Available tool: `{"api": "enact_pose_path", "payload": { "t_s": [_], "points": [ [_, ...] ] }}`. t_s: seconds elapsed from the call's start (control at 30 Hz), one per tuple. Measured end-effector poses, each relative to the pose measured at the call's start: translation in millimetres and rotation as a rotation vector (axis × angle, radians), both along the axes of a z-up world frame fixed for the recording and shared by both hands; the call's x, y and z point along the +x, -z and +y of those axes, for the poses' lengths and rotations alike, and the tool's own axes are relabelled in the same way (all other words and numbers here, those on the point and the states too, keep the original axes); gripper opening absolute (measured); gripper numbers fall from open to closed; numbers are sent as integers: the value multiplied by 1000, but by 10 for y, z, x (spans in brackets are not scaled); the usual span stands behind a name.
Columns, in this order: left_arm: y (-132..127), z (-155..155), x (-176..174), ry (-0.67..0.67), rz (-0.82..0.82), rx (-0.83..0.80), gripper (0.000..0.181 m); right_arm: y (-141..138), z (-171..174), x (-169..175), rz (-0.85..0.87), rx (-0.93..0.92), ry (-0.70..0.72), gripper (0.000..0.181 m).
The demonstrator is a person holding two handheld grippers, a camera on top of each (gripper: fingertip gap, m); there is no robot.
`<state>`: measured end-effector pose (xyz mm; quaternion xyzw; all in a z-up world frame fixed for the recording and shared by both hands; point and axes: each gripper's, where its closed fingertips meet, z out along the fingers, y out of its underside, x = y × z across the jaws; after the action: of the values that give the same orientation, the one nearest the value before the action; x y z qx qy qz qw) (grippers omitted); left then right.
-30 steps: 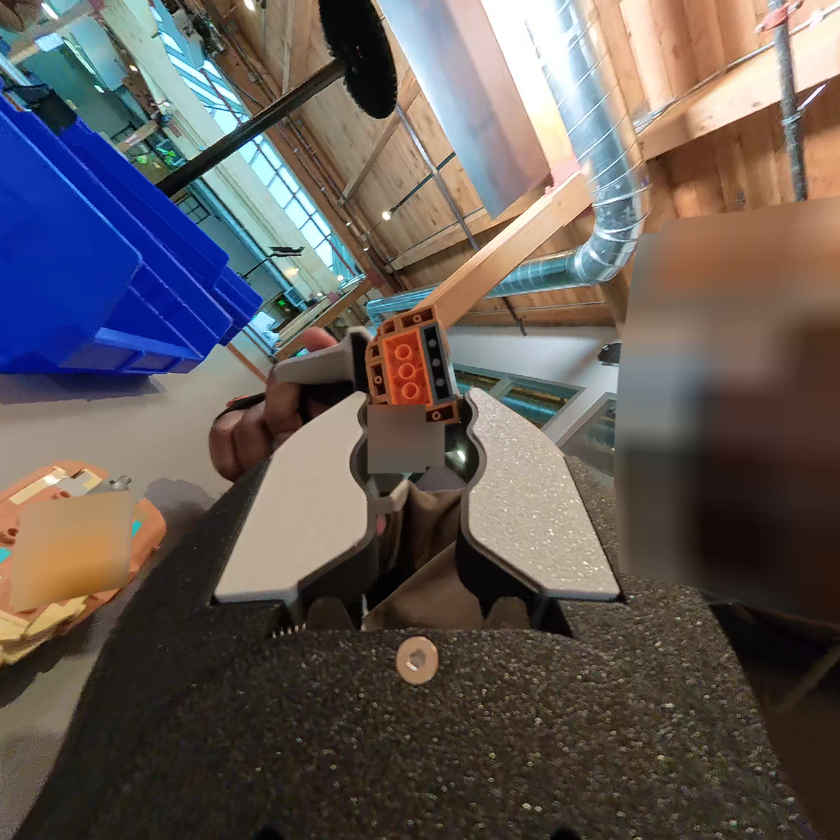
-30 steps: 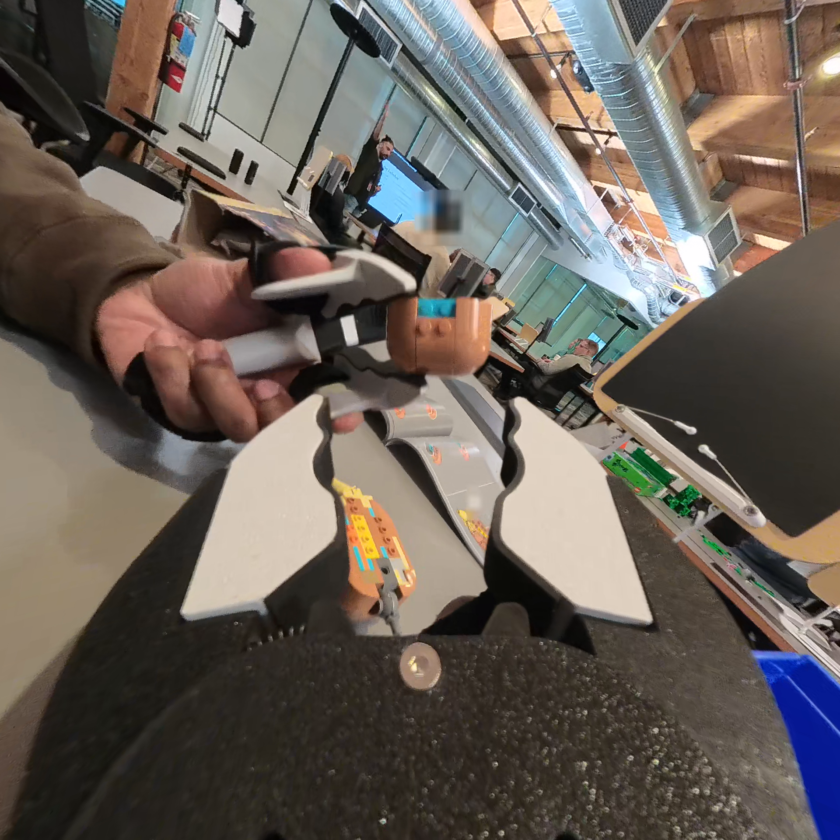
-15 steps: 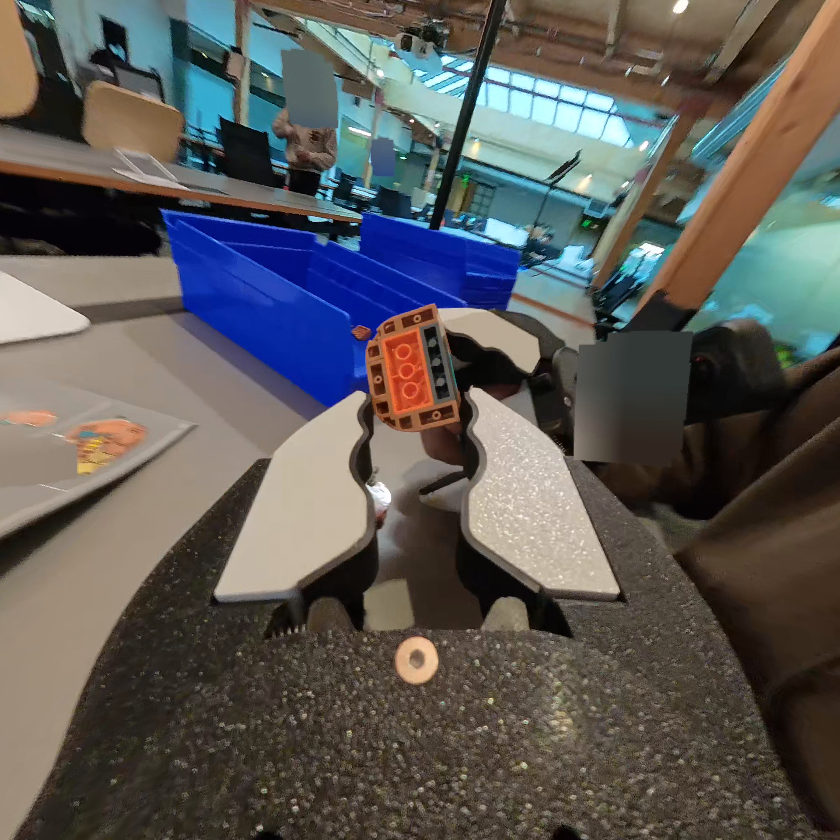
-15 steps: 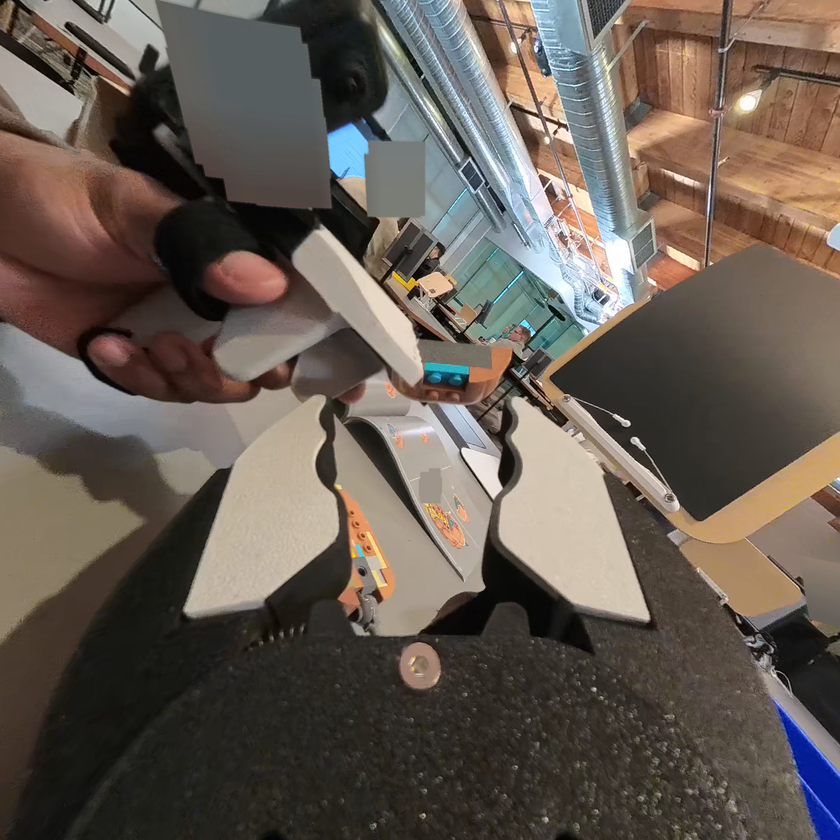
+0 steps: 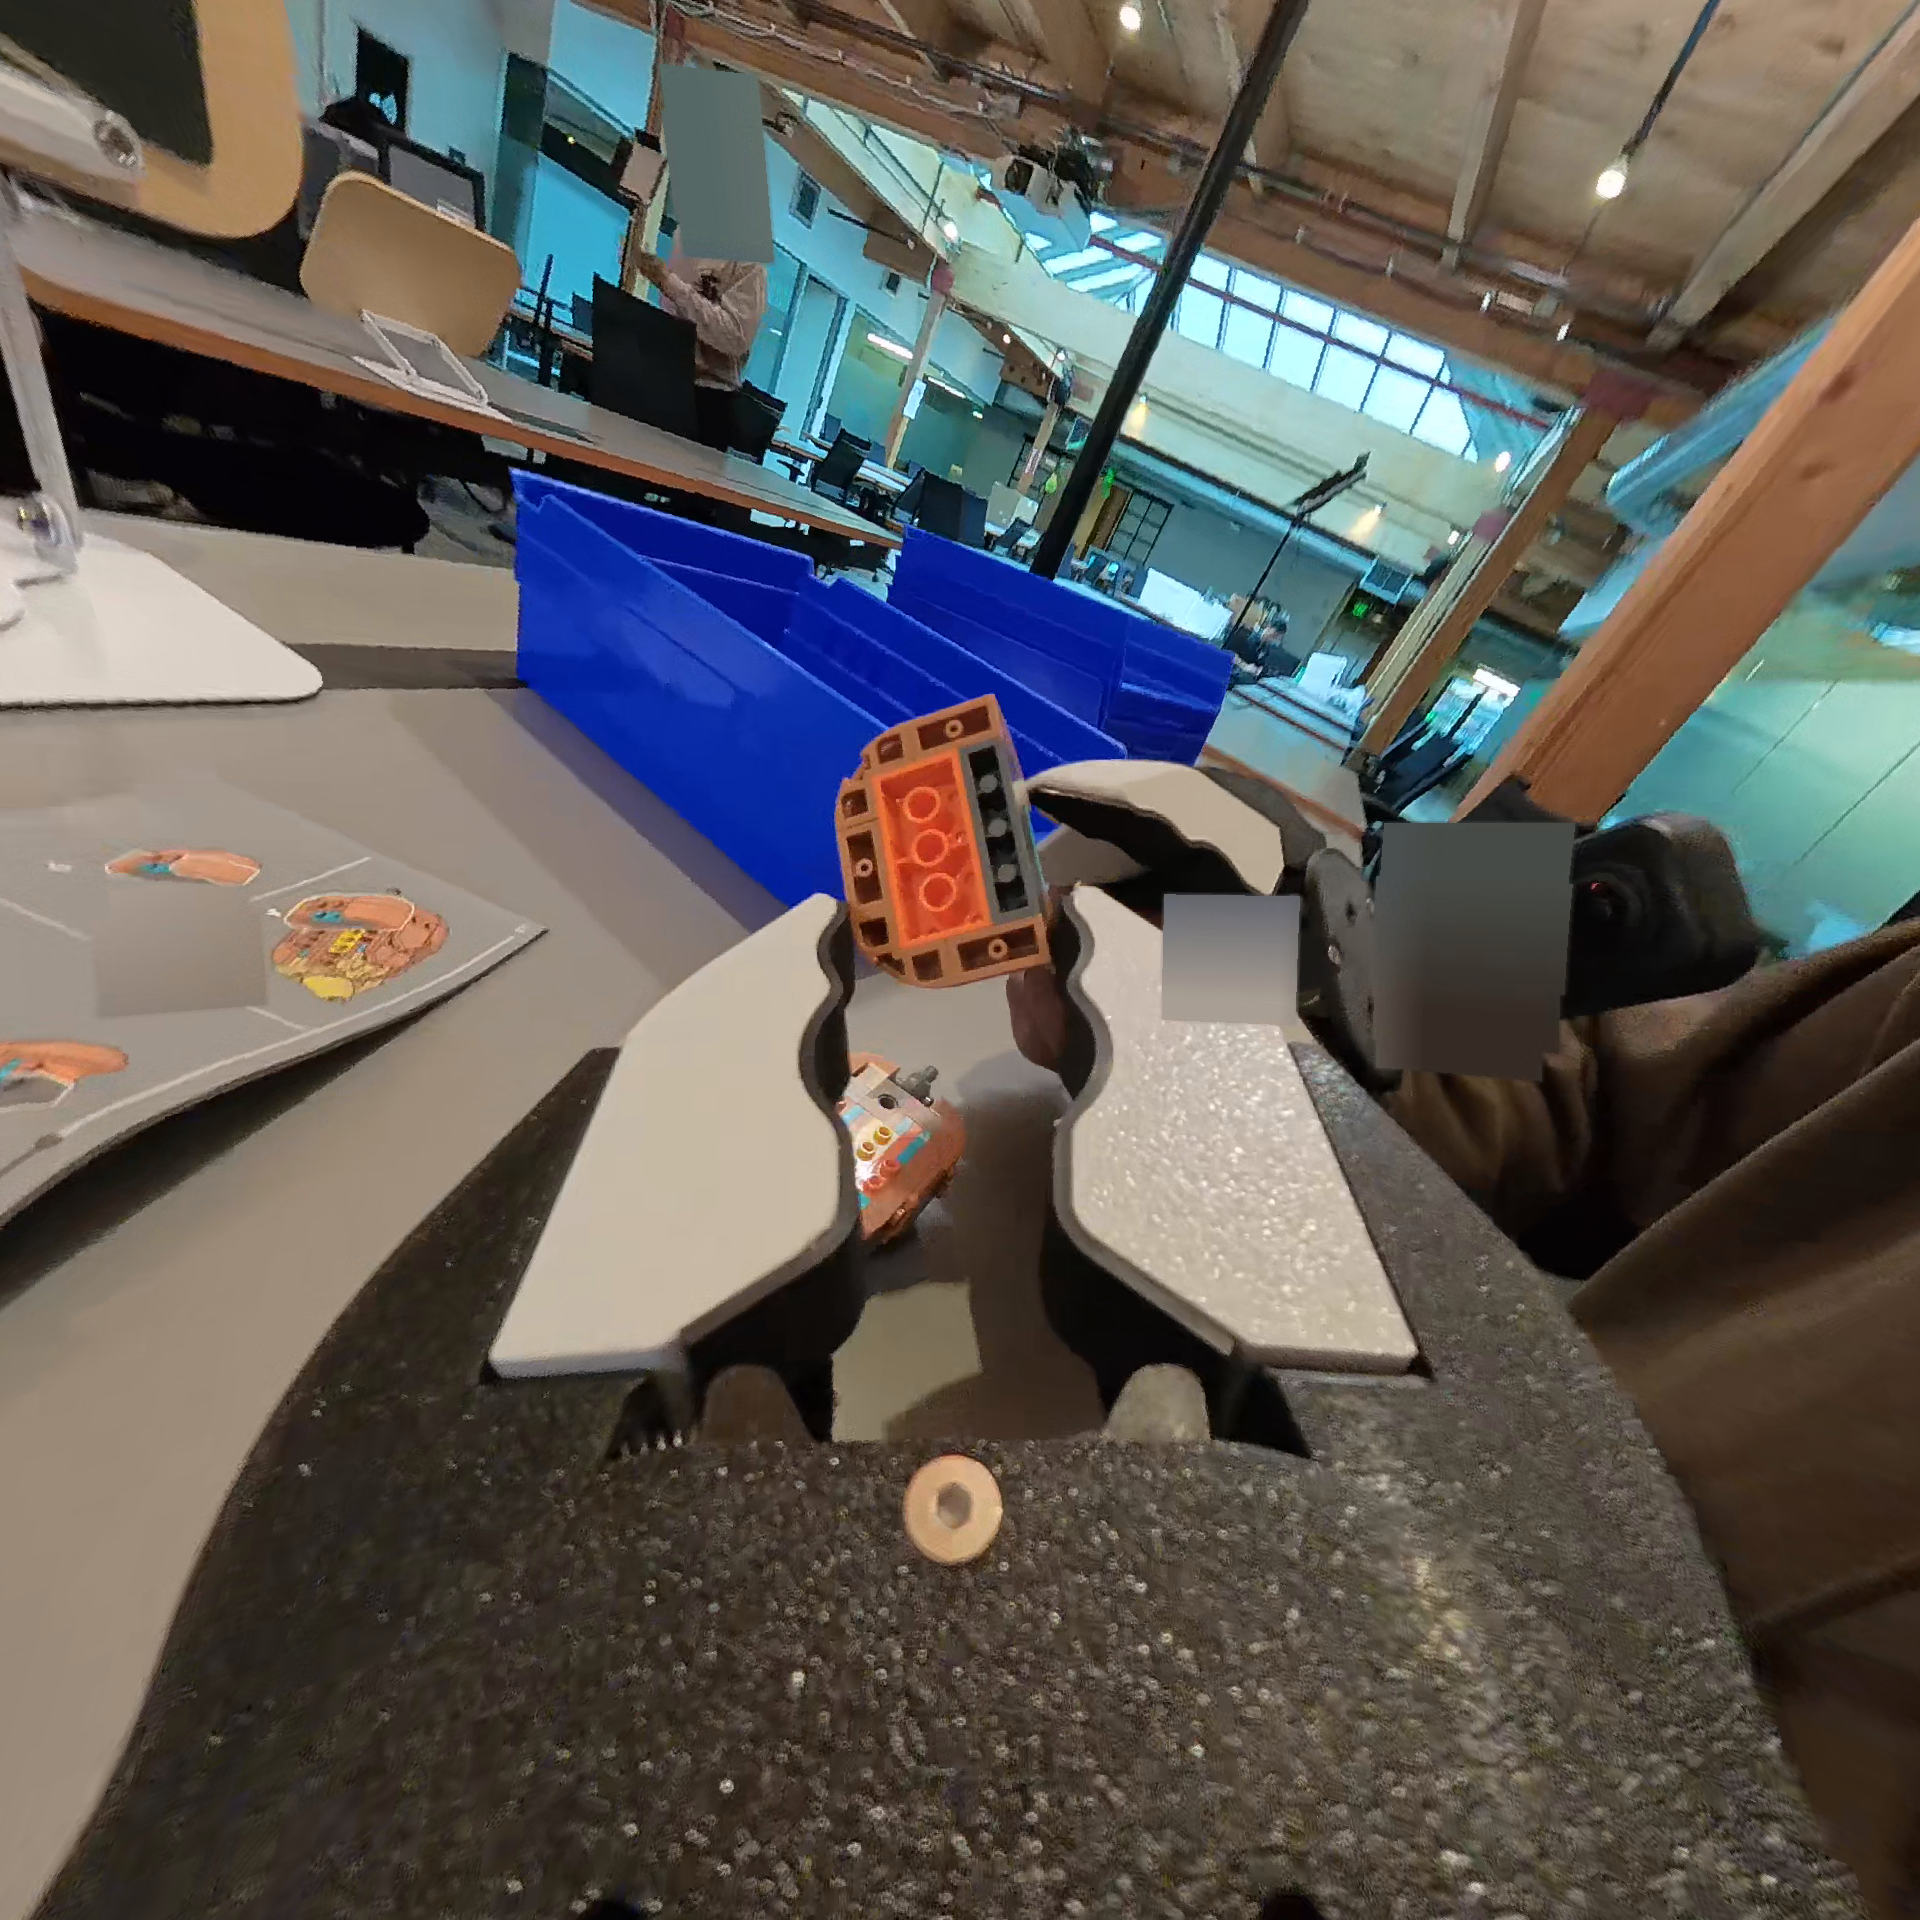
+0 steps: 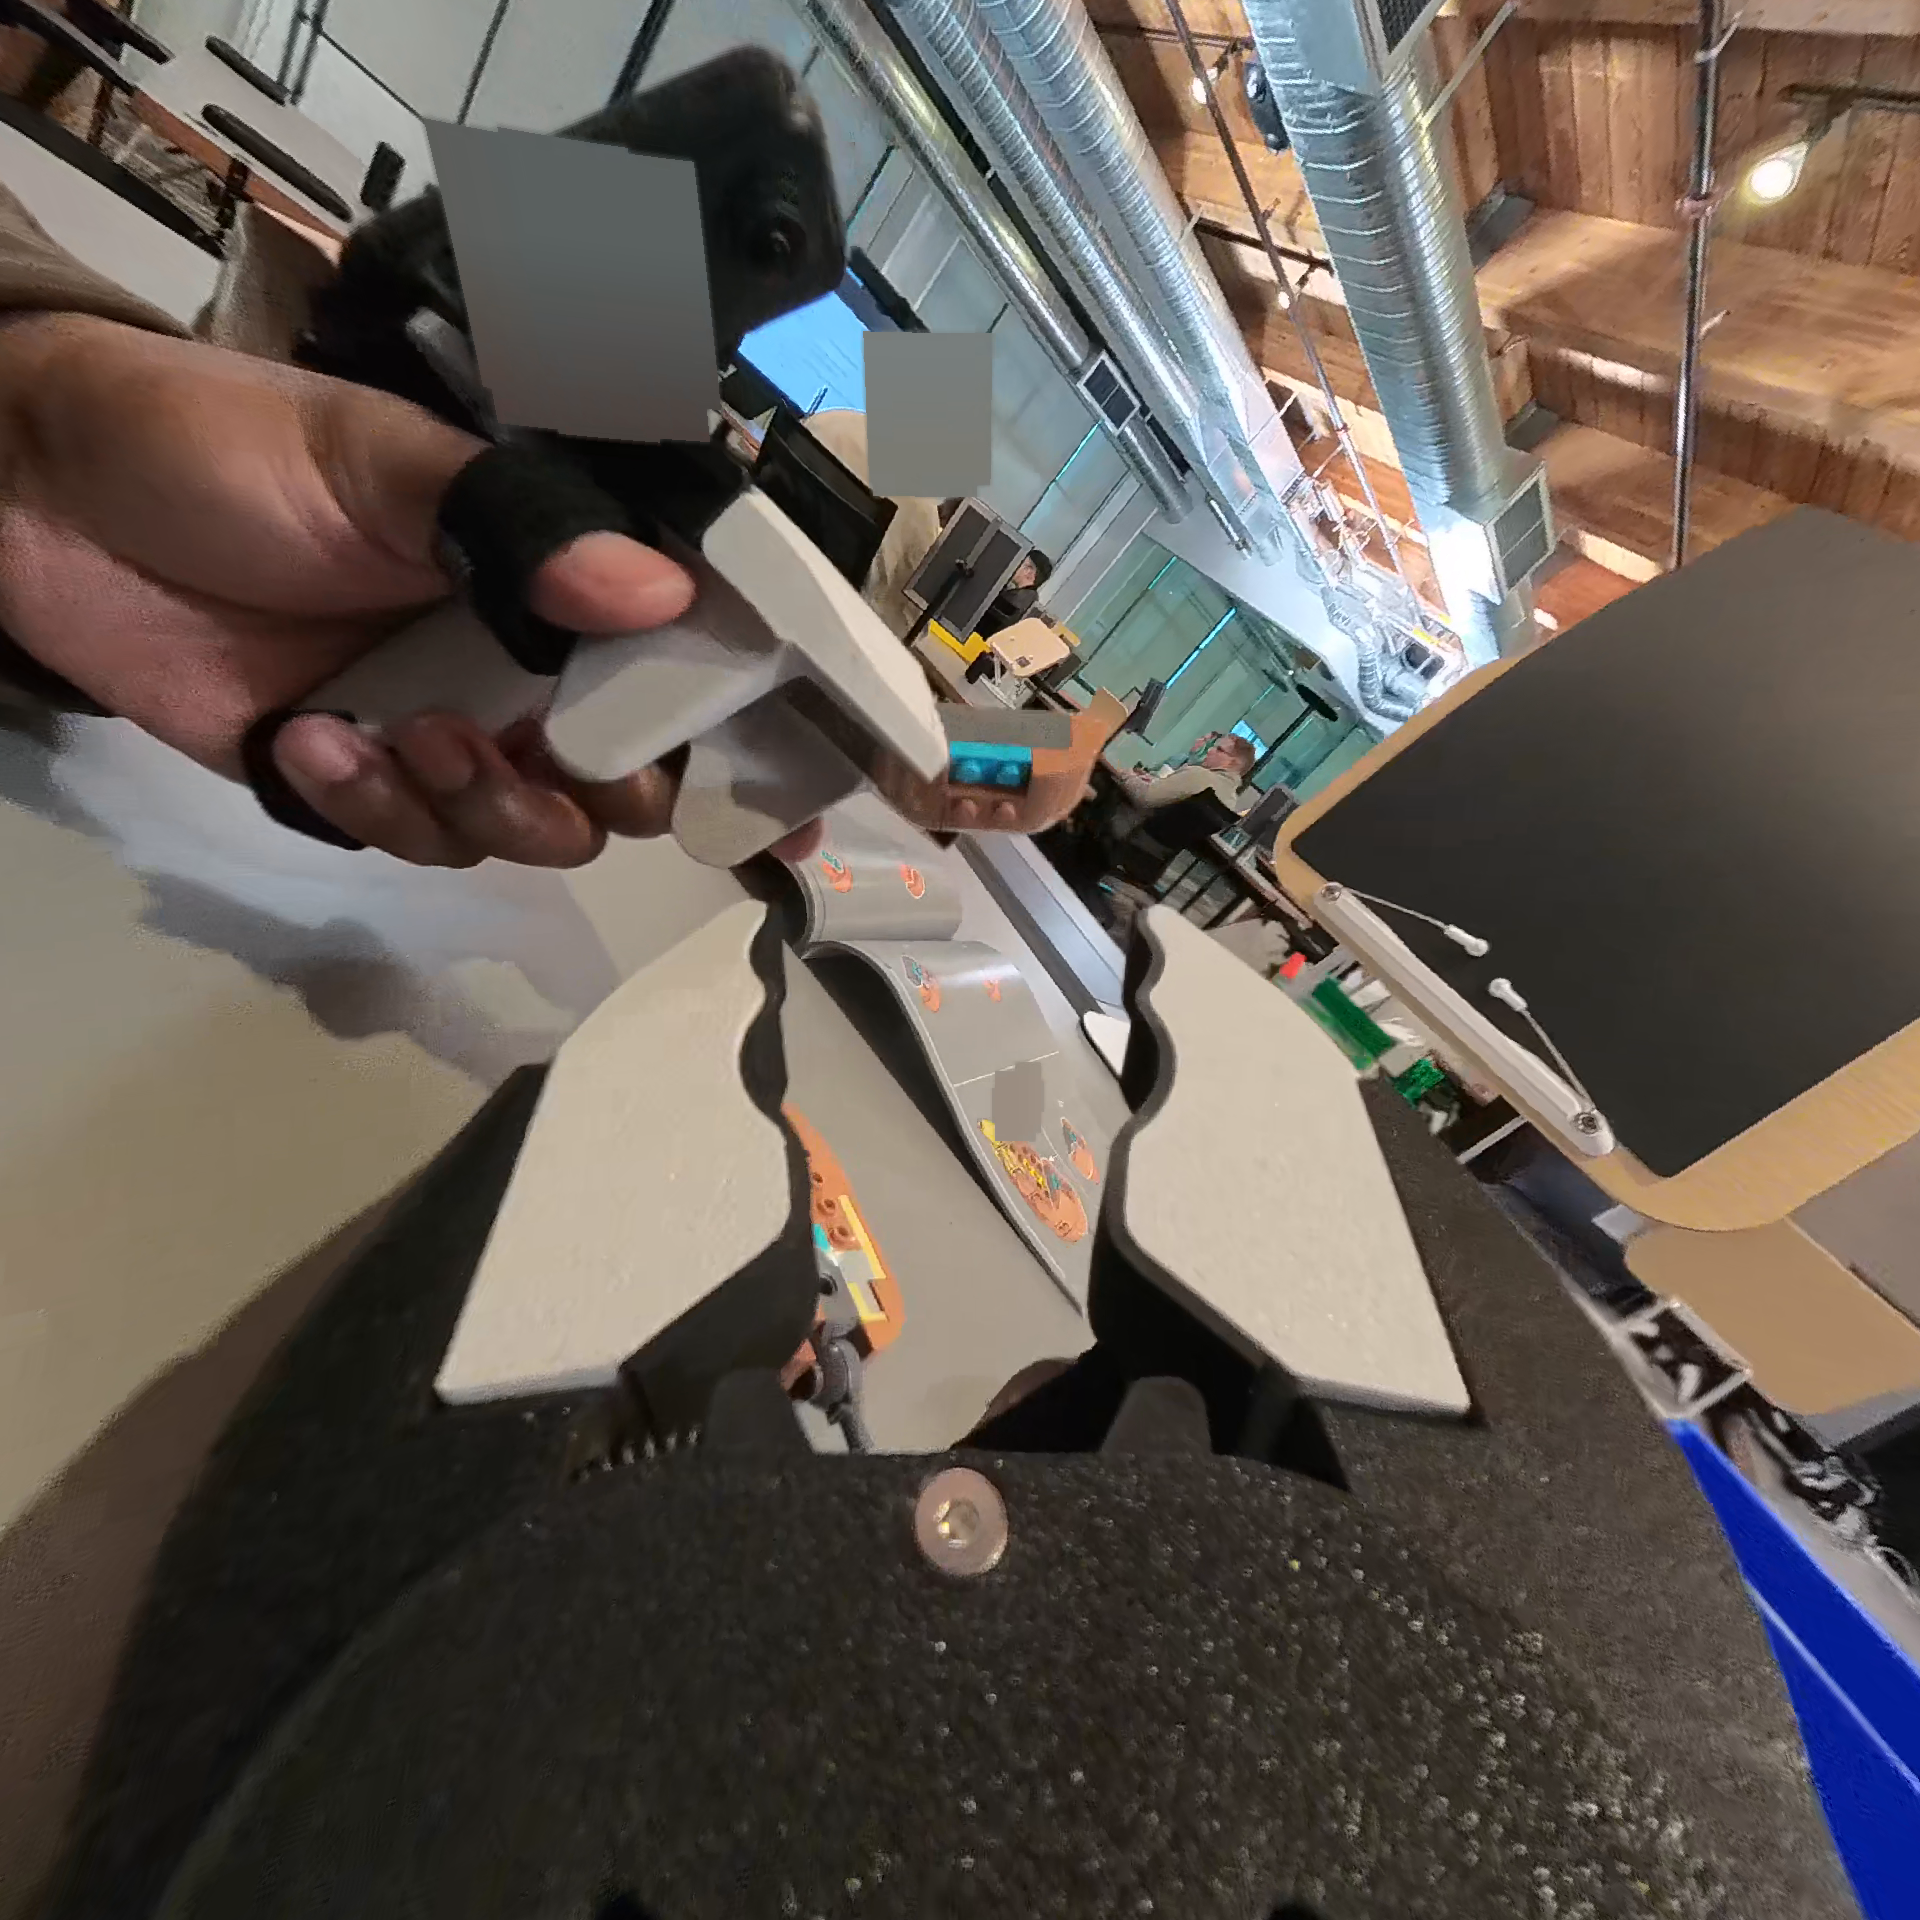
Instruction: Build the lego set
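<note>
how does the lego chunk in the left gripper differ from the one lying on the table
The held chunk is up in the air, pinched by the left gripper; the table chunk lies on the grey table. The held chunk shows an orange underside; the table chunk shows teal and yellow bits. Both are mainly brown-orange.

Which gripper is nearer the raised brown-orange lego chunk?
Left. The left gripper clamps the lego chunk at its fingertips; the right gripper is open, close beside it.

Grey table [image 5: 312,1195]: instruction booklet [image 5: 239,966], lego model [image 5: 899,1148], blue bins [image 5: 727,686].
</note>
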<state>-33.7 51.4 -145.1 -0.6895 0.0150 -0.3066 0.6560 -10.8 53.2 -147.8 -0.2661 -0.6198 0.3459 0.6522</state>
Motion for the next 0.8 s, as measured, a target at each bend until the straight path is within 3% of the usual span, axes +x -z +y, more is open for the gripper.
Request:
{"api": "enact_pose_path", "payload": {
  "t_s": [0.27, 0.8],
  "points": [
    [125, 64, -160, 55, -250, -84, 37, 49, 82, 53, -43, -83, -53, 63],
    [224, 133, -299, 80, -382, -130, 37, 258, 241, 96, -181, -142, -83, 63]
  ]
}}
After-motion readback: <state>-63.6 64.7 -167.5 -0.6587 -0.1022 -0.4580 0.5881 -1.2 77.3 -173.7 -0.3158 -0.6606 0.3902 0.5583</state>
